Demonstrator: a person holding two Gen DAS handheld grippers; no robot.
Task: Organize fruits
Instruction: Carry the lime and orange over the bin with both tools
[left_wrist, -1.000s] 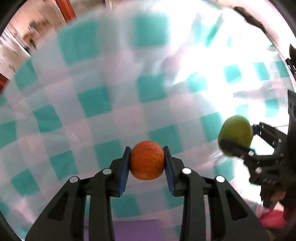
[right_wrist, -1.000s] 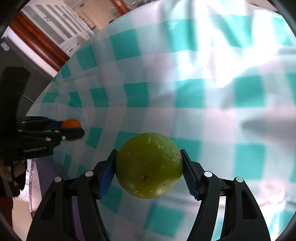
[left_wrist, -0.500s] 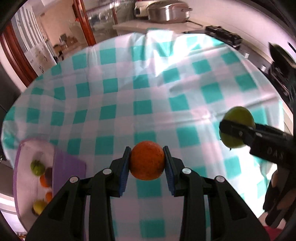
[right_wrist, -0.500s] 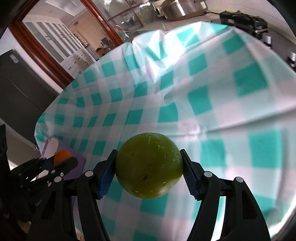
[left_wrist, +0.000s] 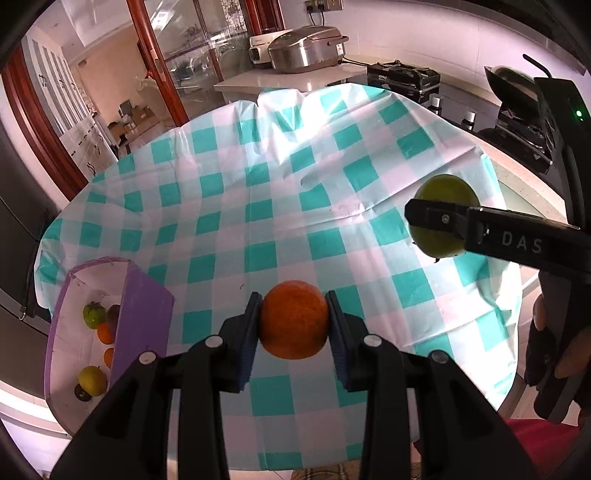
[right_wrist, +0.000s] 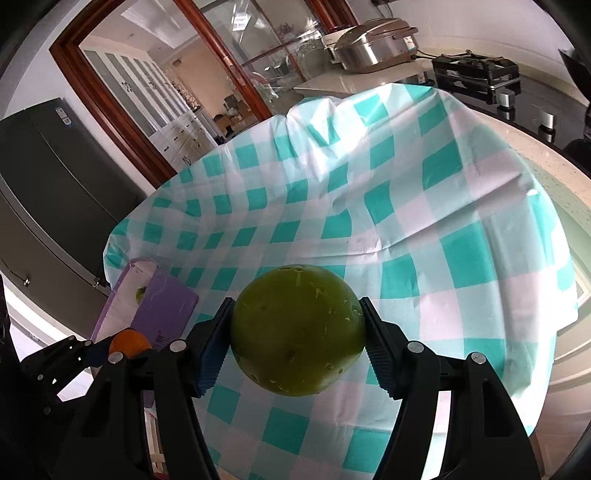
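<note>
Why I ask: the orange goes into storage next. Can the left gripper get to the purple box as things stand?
Probably yes. The left gripper holds the orange in the air, and the purple box lies open-topped to its lower left with nothing between.

- Left gripper (left_wrist: 293, 325): matte black plastic arms, silver round screws, blue ribbed pads (left_wrist: 248, 350) lining the fingers.
- Right gripper (right_wrist: 297, 332): same black build with blue pads; white "DAS" lettering on one finger, a small green light on its body.
- Bare fingers wrap its handle.
</note>
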